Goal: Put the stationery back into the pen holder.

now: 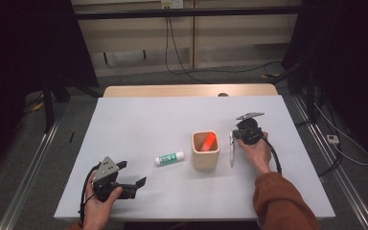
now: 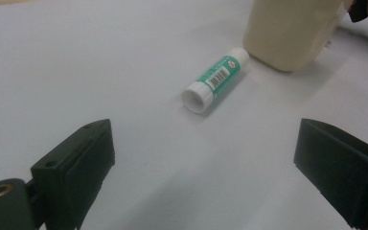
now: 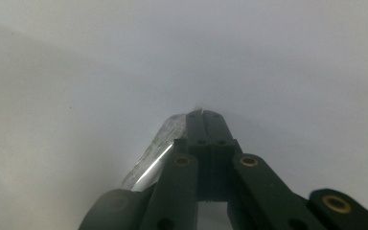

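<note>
**Pen gripped beside the cup, glue stick waiting**

I judge the work to be tidying stationery into the cup (image 1: 205,152), which stands right of centre in the high view with an orange marker (image 1: 209,142) already leaning inside it. My right gripper (image 1: 233,135) sits just right of the cup, its jaws pressed together on a clear pen (image 1: 231,152); in the right gripper view the pen's barrel (image 3: 154,155) runs down to the lower left from the closed tips. The pen appears to lie on or just above the table (image 1: 139,120), so the step in hand is the pick-up.

Next I would lift, tip the pen upright and carry it left over the cup's rim without knocking the marker.

My left gripper (image 1: 133,179), at lower left in the high view, has its jaws wide apart and holds nothing. The glue stick (image 2: 215,79) lies ahead of it, just beside the cup. Its green label carries a barcode and a small round logo; I cannot read any lettering.
</note>
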### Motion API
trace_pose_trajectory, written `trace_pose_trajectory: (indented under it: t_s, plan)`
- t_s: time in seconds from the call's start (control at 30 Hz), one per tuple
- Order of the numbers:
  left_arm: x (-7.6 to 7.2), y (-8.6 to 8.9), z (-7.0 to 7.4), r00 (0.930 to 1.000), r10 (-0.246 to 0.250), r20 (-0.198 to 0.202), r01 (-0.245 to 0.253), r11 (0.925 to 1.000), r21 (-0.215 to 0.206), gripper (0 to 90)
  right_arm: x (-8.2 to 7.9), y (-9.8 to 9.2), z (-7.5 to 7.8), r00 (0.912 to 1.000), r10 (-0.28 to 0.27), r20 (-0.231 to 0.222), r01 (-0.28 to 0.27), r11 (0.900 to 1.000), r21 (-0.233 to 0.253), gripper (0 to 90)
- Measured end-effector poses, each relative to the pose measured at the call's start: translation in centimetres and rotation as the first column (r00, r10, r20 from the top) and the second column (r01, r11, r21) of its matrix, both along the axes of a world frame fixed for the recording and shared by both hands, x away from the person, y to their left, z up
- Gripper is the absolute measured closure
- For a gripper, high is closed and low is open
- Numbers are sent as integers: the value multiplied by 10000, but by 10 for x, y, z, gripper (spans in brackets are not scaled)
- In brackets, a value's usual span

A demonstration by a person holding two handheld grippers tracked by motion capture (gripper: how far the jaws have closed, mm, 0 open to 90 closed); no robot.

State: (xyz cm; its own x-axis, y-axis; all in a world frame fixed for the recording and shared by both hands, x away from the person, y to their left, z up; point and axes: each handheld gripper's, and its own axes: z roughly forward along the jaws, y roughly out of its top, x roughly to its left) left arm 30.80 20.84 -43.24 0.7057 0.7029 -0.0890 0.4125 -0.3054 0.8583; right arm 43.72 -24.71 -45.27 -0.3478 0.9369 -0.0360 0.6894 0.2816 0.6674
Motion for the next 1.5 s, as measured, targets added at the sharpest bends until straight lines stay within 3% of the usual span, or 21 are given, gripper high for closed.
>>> trace_pose_trajectory:
  t_s: [0.67, 0.93, 1.0, 1.2, 1.5]
  plan:
    - [-1, 0, 0, 10000, -68, -69, 68, 10000, 50, 67, 11, 23, 0, 9978, 660, -105, -656, 9973, 322, 900]
    - [0, -1, -1, 9999, -97, -125, 97, 10000, 11, 67, 15, 34, -1, 9932, 1150, -174, -1135, 9910, 709, 900]
    - [0, 0, -1, 9999, -95, -119, 94, 10000, -30, 67, 15, 38, 0, 9922, 1239, -145, -1230, 9910, 527, 900]
    - [-1, -1, 0, 9998, -139, -125, 140, 9999, 71, 67, 16, 46, 0, 9836, 1781, -281, -1753, 9811, 816, 900]
    - [-1, -1, -1, 9998, -136, -135, 137, 9999, 63, 67, 17, 46, 0, 9819, 1868, -298, -1831, 9781, 988, 900]
